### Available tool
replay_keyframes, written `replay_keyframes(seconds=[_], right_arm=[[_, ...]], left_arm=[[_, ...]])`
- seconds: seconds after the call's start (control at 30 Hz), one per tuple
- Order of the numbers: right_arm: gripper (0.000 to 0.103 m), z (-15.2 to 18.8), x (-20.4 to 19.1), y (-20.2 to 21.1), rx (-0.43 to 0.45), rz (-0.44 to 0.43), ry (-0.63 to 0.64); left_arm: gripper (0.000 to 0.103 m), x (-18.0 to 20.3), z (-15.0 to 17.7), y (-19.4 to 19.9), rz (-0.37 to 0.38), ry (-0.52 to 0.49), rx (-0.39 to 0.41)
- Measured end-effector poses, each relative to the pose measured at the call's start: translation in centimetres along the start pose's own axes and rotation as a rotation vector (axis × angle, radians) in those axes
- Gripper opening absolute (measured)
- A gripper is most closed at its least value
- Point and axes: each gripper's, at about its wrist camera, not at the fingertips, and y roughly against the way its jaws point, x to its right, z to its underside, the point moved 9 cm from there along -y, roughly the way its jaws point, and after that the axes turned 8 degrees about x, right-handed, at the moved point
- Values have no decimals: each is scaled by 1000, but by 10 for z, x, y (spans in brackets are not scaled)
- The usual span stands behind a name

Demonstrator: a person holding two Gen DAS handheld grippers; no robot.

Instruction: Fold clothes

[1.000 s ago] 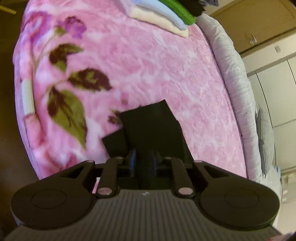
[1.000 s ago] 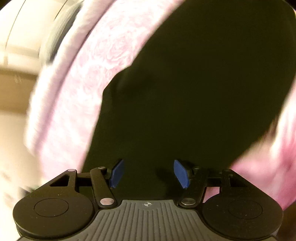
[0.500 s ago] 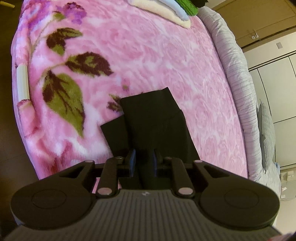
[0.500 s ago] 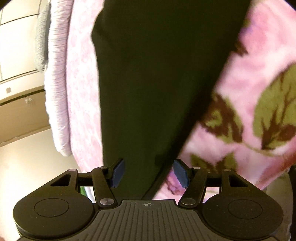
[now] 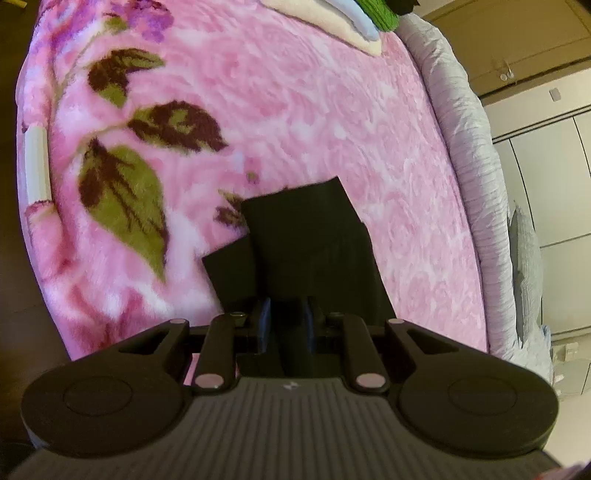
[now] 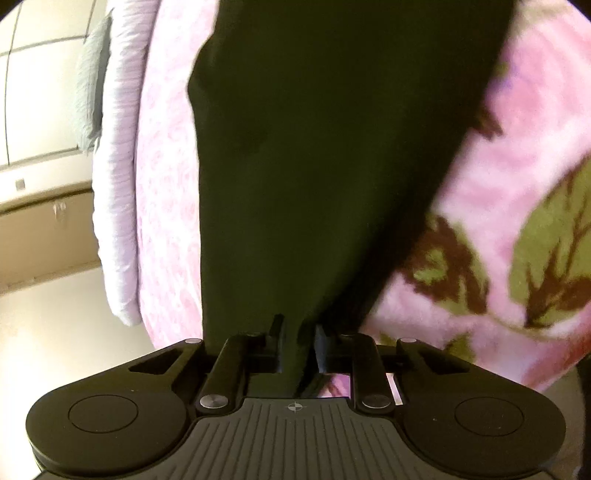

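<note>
Both grippers now have the same black garment [image 5: 310, 240] between their jaws. It lies on the pink floral blanket [image 5: 295, 110] that covers the bed, with its far part flat and partly doubled over, one layer showing under another at the left edge. The left gripper [image 5: 287, 325] is narrowed on a bunched piece of the black cloth, and its pads press on it. The right gripper [image 6: 298, 345] has just been closing, and in its own view the dark cloth [image 6: 332, 147] runs between the two fingers, which now stand close together and squeeze a fold of it.

I judge that the step in hand is taking hold of the near edge at two places, so that the garment can be lifted and folded over. The next move asks that both hands rise together and carry the edge toward the far end, keeping the cloth tight between them so the layers do not slide apart. The plush blanket may drag at the cloth, so a clear lift before moving seems wise.

Several things are hard to read. The cloth is so dark that seams and edges almost disappear, and I cannot tell what kind of garment it is. Neither view shows the other gripper. A stack of folded clothes [image 5: 354, 22] at the far corner is cut off by the frame, and the right view is slightly blurred
</note>
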Motion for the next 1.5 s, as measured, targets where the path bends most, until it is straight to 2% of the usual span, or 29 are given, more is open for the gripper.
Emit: replay_keyframes(seconds=[0.17,0.23,0.27,0.3,0.33,0.5,0.57,0.93,1.07,1.13,1.17,1.23,1.3,1.37,1.4,1.5], right_arm=[[21,-2,-5,7,-8,64,88],[21,-2,-3,16,13,57,71],[21,-2,-4,19,21,58,84],[18,-2,-4,21,27,59,97],[5,-1,-3,23,29,66,115],[4,4,-10,43,50,40,181],[4,5,-11,53,50,34,205],[4,20,20,37,46,178,244],[4,24,27,39,24,209,286],[5,25,25,38,0,226,307],[5,25,22,42,-7,249,338],[5,24,16,51,-17,293,397],[5,11,16,74,43,333,442],[5,-2,17,97,105,371,478],[5,-15,21,111,151,379,449],[5,-54,28,148,297,344,367]], left_arm=[[14,-1,-7,-5,7,26,-9],[9,0,-7,-6,13,-3,-13],[0,2,-7,-5,19,-27,-11],[0,5,-8,-3,27,-56,-7],[0,8,-8,-2,34,-85,-2],[0,26,-11,24,107,-230,60],[0,24,-9,30,106,-281,58],[0,-2,9,19,22,-499,8],[7,-6,15,12,-28,-604,-17],[8,2,17,12,-71,-709,-24],[9,9,19,15,-107,-787,-26],[9,16,23,24,-176,-880,-30],[8,22,26,34,-246,-959,-33],[6,34,38,47,-259,-993,-43],[6,43,48,52,-237,-998,-49],[6,80,102,54,-78,-994,-119]])
